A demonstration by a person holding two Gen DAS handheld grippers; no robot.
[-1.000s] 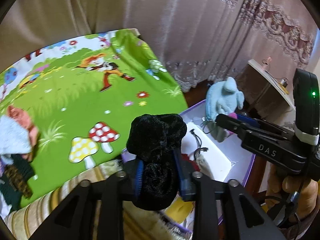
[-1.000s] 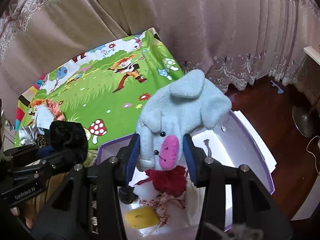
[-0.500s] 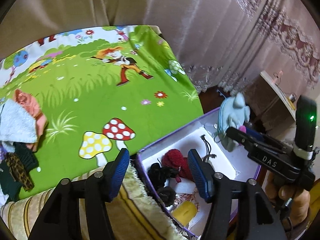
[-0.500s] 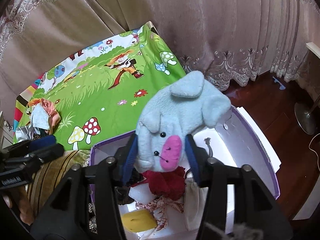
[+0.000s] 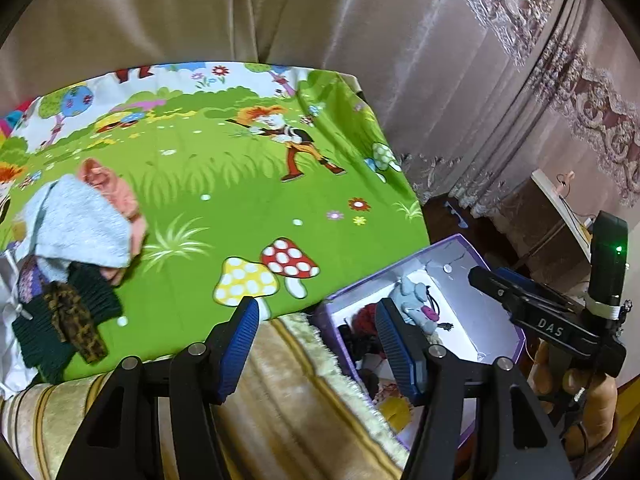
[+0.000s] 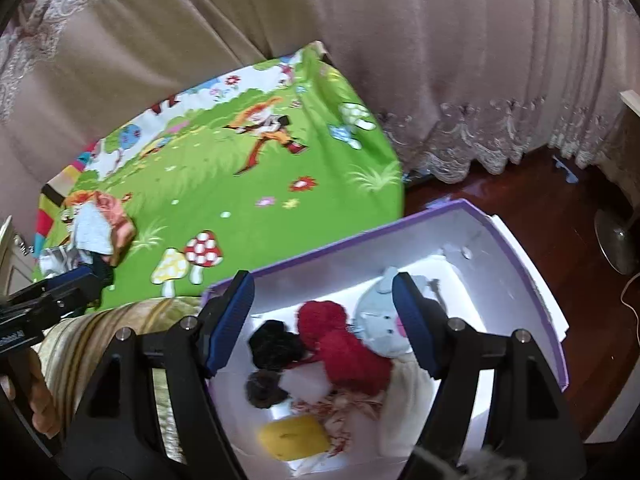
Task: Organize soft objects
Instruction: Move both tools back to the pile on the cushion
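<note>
My left gripper (image 5: 316, 320) stands open with nothing between its blue pads, over the edge of the green play mat (image 5: 240, 208). To its right is the purple box (image 5: 394, 270) with the pale blue plush (image 5: 414, 306) inside. My right gripper (image 6: 322, 292) hangs above that box (image 6: 360, 236); its jaws are opening and the pads press on nothing. Below them in the box lie the blue plush (image 6: 378, 326), a red fluffy piece (image 6: 344, 344), a black scrunchie (image 6: 276, 344) and a yellow sponge (image 6: 294, 438). A pile of clothes (image 5: 76, 228) lies at the mat's left.
A striped cushion with a fringed edge (image 5: 280, 400) runs between the mat and the box. Beige curtains hang behind. Dark wood floor (image 6: 540, 208) lies right of the box, with a stand's round base (image 6: 616, 244) and a side table (image 5: 560, 208).
The left gripper let go of the black scrunchie, which now lies in the box, and swung left toward the mat. The right gripper opened and the blue plush dropped into the box.
</note>
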